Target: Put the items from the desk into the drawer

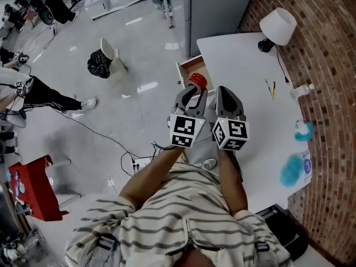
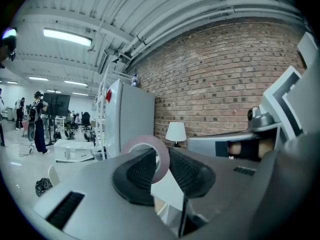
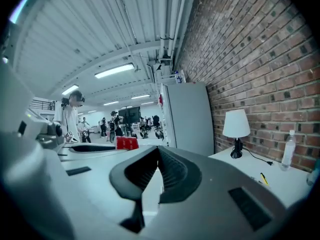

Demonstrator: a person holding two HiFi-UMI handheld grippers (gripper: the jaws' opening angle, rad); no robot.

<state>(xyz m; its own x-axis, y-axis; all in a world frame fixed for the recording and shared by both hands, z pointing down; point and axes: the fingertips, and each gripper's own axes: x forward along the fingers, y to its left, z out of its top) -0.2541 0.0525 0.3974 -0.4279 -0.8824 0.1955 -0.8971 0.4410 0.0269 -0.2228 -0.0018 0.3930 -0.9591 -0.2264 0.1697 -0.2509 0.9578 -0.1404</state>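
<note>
My L gripper (image 1: 194,89) and R gripper (image 1: 225,93) are side by side at left edge of white desk (image 1: 245,65). Red roll (image 1: 197,81) at L tips, over open drawer (image 1: 189,69). Lamp (image 1: 278,25) at far corner. Pens (image 1: 271,88), bottle (image 1: 301,90), blue items (image 1: 292,170) on brick-wall side.

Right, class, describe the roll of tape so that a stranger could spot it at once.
Start at the white desk against the brick wall, then find the open drawer at its edge. Over it, the left gripper pinches a red roll of tape, the only ring-shaped item.
</note>
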